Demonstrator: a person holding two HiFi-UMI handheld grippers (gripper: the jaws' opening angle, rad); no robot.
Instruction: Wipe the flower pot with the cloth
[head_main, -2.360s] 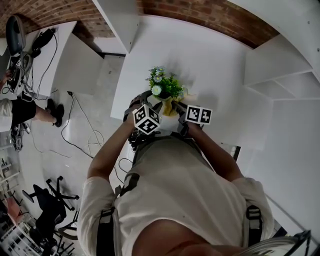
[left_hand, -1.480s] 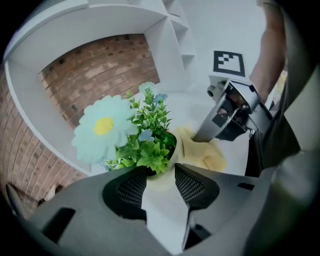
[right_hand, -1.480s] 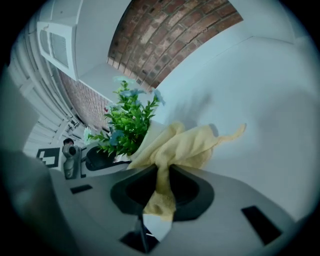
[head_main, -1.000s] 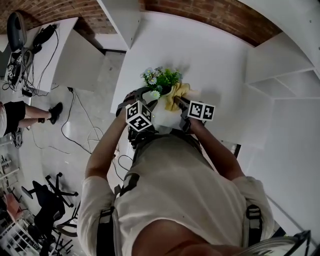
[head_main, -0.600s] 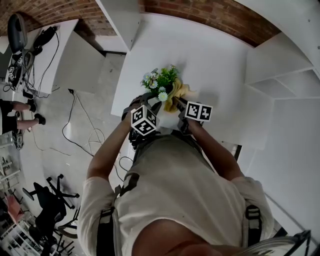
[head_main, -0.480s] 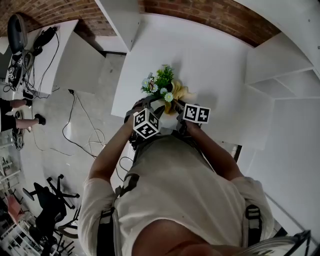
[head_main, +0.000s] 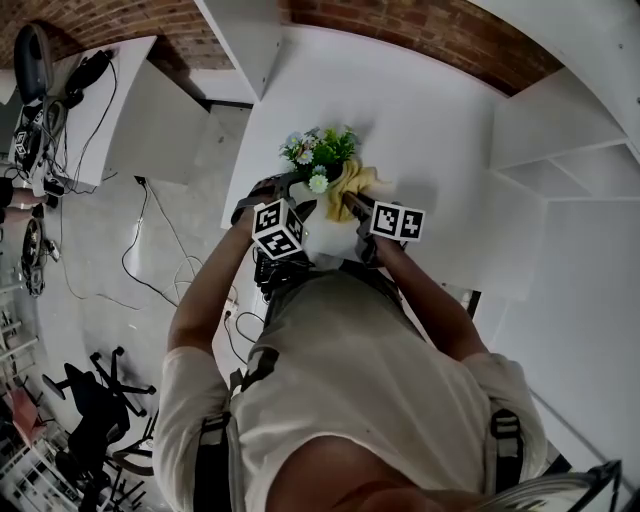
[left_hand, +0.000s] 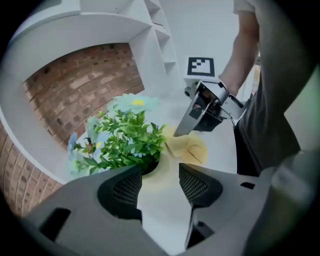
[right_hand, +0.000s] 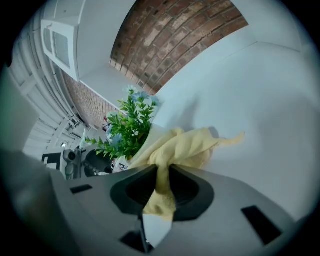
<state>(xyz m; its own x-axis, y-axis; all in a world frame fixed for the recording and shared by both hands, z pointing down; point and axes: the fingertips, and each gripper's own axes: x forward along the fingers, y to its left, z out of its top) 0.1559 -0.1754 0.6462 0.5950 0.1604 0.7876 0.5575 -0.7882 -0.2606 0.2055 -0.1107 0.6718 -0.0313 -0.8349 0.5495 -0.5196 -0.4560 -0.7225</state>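
**Now the cloth is on the pot**

The pot (left_hand: 160, 205) stands on the white bench (head_main: 420, 110), close to the person, with flowers (left_hand: 125, 140) in it. The right claw (right_hand: 160, 176) is squeezed tight on the yellow cloth (right_hand: 185, 147), which lies against the pot's rim. The left claw (left_hand: 159, 182) has just been opening. The pot sits between its jaws, but the pads do not seem to press it. The pot looks hard, smooth and slippery, so hold it low on its sides, away from the flowers. The cloth is soft and floppy.
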